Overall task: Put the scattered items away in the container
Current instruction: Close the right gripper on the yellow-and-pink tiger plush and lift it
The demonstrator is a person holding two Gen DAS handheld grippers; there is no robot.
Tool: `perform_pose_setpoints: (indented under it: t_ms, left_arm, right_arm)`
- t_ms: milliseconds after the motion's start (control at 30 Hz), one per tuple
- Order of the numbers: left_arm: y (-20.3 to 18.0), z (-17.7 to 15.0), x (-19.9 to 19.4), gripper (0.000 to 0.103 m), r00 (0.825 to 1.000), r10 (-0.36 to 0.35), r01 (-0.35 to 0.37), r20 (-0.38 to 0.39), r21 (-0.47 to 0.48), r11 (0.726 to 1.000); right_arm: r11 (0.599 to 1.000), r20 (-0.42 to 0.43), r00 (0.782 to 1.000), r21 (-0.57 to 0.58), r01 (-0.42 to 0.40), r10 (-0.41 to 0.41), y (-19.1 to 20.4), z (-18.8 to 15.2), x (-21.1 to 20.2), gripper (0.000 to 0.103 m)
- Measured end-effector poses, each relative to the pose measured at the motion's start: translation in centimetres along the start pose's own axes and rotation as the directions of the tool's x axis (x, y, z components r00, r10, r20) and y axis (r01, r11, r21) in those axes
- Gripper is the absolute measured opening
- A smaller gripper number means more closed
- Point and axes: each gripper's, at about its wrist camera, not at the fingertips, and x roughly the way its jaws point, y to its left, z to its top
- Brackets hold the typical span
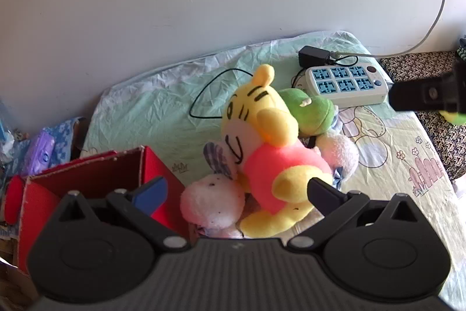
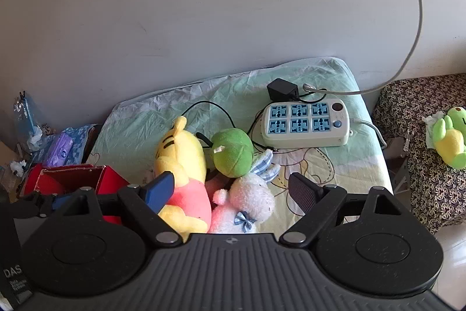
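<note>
Both claws hang wide open over the bed (image 2: 343,165), holding nothing. From the left wrist view, the left claw (image 1: 237,193) has the red box (image 1: 96,174) at 9 o'clock, standing open right beside the toy pile. Straight ahead at 12 o'clock lies the yellow tiger toy (image 1: 262,142) in its pink shirt, on top of the white bunny (image 1: 212,201). A green ball toy (image 1: 308,111) touches the tiger at 1 o'clock. Farther back sits the power strip (image 1: 348,83). From the right wrist view, the right claw (image 2: 233,190) hangs over the same bunny (image 2: 253,200), and a small green toy (image 2: 448,136) lies well apart at 3 o'clock.
</note>
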Motion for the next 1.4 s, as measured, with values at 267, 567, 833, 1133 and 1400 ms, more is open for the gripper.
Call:
perform_pose_setpoints:
  t_ms: [267, 567, 833, 1133, 1400]
  left_arm:
    - [0.4, -0.2, 1.3, 0.102, 0.999, -0.036, 0.034, -0.035, -0.04, 0.999]
    - [0.7, -0.4, 3.3, 0.102, 0.995, -0.078, 0.073, -0.068, -0.079, 0.994]
    - [0.6, -0.4, 3.9, 0.102, 0.992, -0.104, 0.098, -0.065, -0.09, 0.991]
    - [-1.2, -2.5, 6.4, 0.102, 0.988, -0.128, 0.123, -0.089, -0.057, 0.991]
    - [-0.4, -2.5, 6.7, 0.102, 0.984, -0.177, 0.175, -0.017, -0.078, 0.981]
  right_arm:
    - [0.999, -0.065, 0.997, -0.005, -0.051, 0.05, 1.7, 1.6, 2.3, 0.088]
    - [0.997, -0.102, 0.994, -0.064, -0.04, 0.034, 3.3, 2.0, 5.0, 0.088]
    - [0.998, -0.091, 0.995, -0.057, -0.039, 0.034, 3.2, 1.9, 5.8, 0.088]
    - [0.994, -0.208, 0.974, -0.047, -0.097, 0.085, 3.3, 1.4, 10.8, 0.088]
    - [0.991, -0.257, 0.961, -0.057, -0.123, 0.104, 3.8, 1.0, 13.0, 0.088]
